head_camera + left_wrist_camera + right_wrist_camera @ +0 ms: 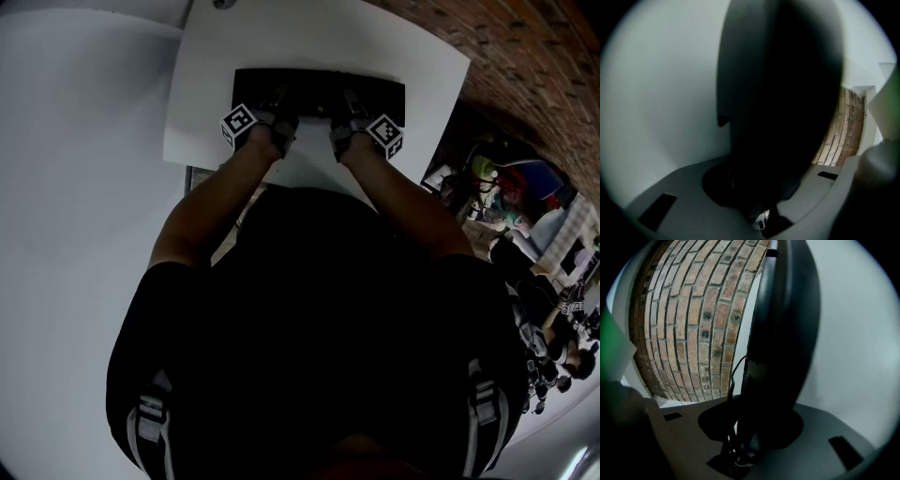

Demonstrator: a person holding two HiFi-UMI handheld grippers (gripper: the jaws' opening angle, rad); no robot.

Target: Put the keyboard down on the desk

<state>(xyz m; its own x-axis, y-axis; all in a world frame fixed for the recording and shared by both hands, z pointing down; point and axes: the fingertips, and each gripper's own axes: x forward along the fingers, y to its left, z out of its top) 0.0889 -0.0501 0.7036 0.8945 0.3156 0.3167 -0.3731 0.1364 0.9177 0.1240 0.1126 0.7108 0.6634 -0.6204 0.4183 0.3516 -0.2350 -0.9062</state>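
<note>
The black keyboard lies flat on the white desk, near its middle. Both grippers reach over its near long edge. My left gripper sits on the left half, with its marker cube beside it. On the right half is my right gripper, whose cube stands at the keyboard's near right part. In each gripper view the keyboard is a dark slab, edge-on and very close, that hides the pads. A thin cable runs down beside it.
A brick wall rises behind and to the right of the desk. Several people and clutter are on the right. The desk's near edge lies just before my arms.
</note>
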